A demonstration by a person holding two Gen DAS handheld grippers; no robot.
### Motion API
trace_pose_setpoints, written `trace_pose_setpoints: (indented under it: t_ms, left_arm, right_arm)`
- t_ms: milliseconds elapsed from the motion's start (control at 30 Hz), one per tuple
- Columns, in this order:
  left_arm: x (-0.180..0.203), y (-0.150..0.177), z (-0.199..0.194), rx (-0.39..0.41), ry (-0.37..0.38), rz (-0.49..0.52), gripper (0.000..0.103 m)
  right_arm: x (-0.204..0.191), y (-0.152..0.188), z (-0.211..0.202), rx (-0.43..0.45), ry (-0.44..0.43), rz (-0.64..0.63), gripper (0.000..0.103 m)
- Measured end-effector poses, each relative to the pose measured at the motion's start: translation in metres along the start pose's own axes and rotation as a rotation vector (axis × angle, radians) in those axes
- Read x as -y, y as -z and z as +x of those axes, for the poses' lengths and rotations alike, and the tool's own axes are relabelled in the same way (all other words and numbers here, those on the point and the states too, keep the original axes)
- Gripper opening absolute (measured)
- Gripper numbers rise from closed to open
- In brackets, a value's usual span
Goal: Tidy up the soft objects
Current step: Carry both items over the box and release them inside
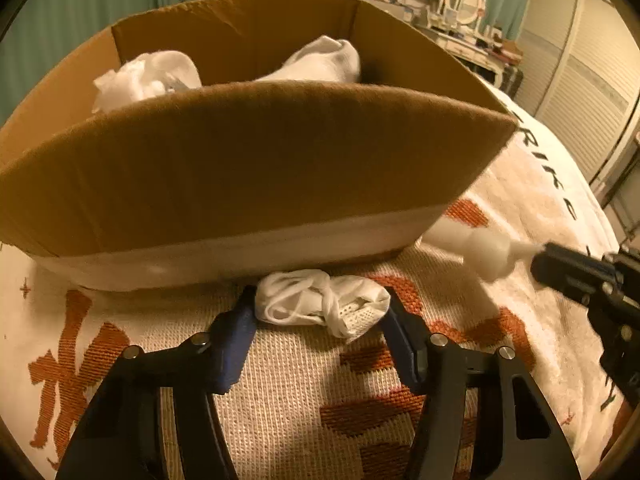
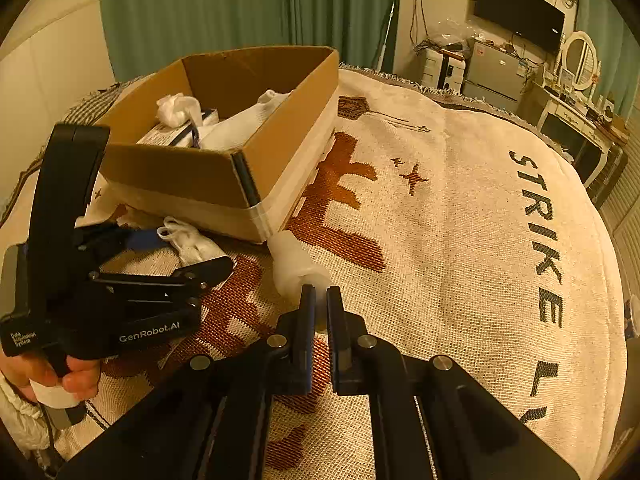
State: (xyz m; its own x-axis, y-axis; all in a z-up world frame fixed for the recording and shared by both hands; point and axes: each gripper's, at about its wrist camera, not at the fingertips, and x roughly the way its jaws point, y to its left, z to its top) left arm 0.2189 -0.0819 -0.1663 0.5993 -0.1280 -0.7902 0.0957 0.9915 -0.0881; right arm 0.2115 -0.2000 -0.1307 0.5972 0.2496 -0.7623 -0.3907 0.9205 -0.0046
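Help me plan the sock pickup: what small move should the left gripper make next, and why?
Probably close the left gripper on the crumpled white sock. The sock lies on the blanket between its open fingers, just in front of the cardboard box, where other white socks already lie.

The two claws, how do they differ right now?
The left claw stands open around a crumpled white sock lying on the blanket before the cardboard box; the right claw is shut on a white plastic bottle, gripping its narrow end. Both point downward at the blanket.
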Motion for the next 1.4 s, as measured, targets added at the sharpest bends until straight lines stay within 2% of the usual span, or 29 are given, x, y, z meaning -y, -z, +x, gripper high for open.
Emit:
trace_pose_setpoints:
  t_ms: [267,533,700,867,1000,1100,1200,1400]
  left_arm:
    - [-0.002,0.016,-0.038,0.029,0.002,0.039,0.057]
    - [-0.009,0.026,-0.114,0.115,0.024,0.073,0.057]
    - [-0.018,0.012,-0.161,0.203,0.035,0.083,0.058]
    - [-0.027,-0.017,-0.177,0.250,0.044,0.079,0.058]
    - [-0.038,-0.045,-0.177,0.294,0.006,0.093,0.058]
    - [-0.051,-0.067,-0.167,0.323,-0.021,0.105,0.058]
    - [-0.065,-0.087,-0.152,0.333,-0.032,0.094,0.058]
    - [-0.086,-0.120,-0.102,0.311,-0.042,0.092,0.058]
  right_arm:
    - [-0.006,-0.002,-0.029,0.055,0.040,-0.011,0.005]
    - [-0.016,-0.009,-0.093,0.176,0.090,0.022,0.005]
    - [-0.028,-0.027,-0.128,0.263,0.101,0.031,0.005]
    - [-0.042,-0.061,-0.145,0.319,0.081,0.022,0.005]
    - [-0.053,-0.093,-0.140,0.343,0.050,0.017,0.005]
    - [-0.062,-0.119,-0.121,0.341,0.028,0.000,0.005]
    - [-0.068,-0.144,-0.093,0.331,0.004,-0.006,0.005]
    - [-0.070,-0.170,-0.027,0.290,-0.057,0.005,0.005]
